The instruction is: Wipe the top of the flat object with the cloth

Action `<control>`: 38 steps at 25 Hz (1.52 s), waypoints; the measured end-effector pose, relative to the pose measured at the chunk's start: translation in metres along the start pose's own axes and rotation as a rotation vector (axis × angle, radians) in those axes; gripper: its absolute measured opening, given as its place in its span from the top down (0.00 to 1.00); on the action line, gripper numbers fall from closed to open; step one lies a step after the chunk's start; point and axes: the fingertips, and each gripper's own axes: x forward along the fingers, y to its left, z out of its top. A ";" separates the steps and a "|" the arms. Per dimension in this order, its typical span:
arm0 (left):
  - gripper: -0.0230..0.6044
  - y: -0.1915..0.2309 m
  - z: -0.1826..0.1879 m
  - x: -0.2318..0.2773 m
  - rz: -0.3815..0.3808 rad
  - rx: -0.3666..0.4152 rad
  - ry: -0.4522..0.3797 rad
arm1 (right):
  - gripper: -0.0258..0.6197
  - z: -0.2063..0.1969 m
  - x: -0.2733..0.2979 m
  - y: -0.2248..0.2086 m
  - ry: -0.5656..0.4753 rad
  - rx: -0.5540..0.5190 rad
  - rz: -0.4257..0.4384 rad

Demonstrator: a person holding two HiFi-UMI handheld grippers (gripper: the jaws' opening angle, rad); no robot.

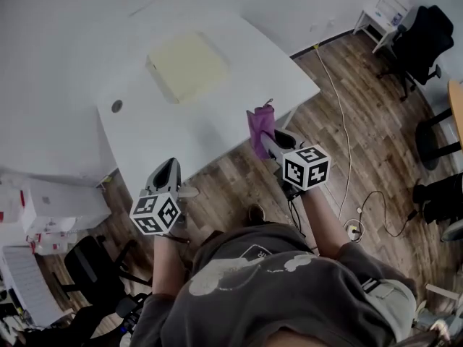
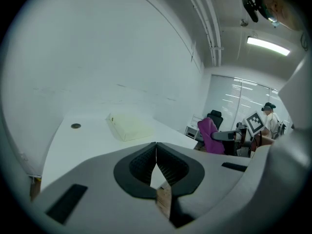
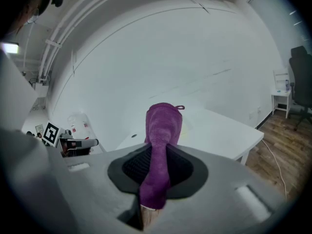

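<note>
**Operator:** Which step is in hand?

**Technician:** Approach, as judged; no wiping contact is made yet; the right gripper [image 3: 158,168] is clamped on the purple cloth [image 1: 259,125], which stands up bunched out of the jaws; the cloth hangs off the table [image 1: 249,63], just beyond its near edge and over the wooden floor [image 1: 362,121].

**Operator:** And the other tool?

**Technician:** The left gripper [image 2: 156,154] has its jaws pressed together with nothing between them; it hovers at the near edge of the table, well apart from the work.

**Operator:** Where is the flat object?

**Technician:** The pale yellow flat object [image 1: 187,65] lies on the table toward its far side, well apart from both grippers; a small round grommet [image 1: 116,105] sits near it, to its left.

**Operator:** What does the next move call for?

**Technician:** Carry the cloth forward past the near edge; lower it until the free fold lies on the object's top; then stroke across; the bunched cloth probably needs pressing down to spread.

**Operator:** Edges and clearance?

**Technician:** The surface between the near edge and the object is bare, so the path is open; the table's right corner lies close beside the cloth; room behind the object cannot be told, since table and wall merge there; a firm stroke may slide the object, and the left gripper is free to steady it.
</note>
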 end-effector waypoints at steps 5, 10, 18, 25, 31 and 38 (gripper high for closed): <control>0.97 0.014 0.007 0.011 0.082 -0.011 -0.002 | 0.85 0.001 0.021 -0.026 0.043 -0.007 0.037; 0.97 0.024 0.000 0.018 0.101 -0.022 0.030 | 0.85 0.000 0.043 -0.024 0.070 -0.011 0.073; 0.97 0.061 0.021 0.063 0.029 -0.049 0.021 | 0.85 0.013 0.085 -0.021 0.087 -0.002 0.020; 0.97 0.093 0.042 0.096 -0.052 -0.031 0.026 | 0.85 0.041 0.113 -0.028 0.047 0.001 -0.077; 0.97 0.124 0.047 0.116 -0.105 -0.049 0.032 | 0.85 0.050 0.141 -0.016 0.039 -0.004 -0.124; 0.97 0.136 0.047 0.127 -0.141 -0.075 0.045 | 0.85 0.058 0.158 -0.012 0.065 -0.024 -0.142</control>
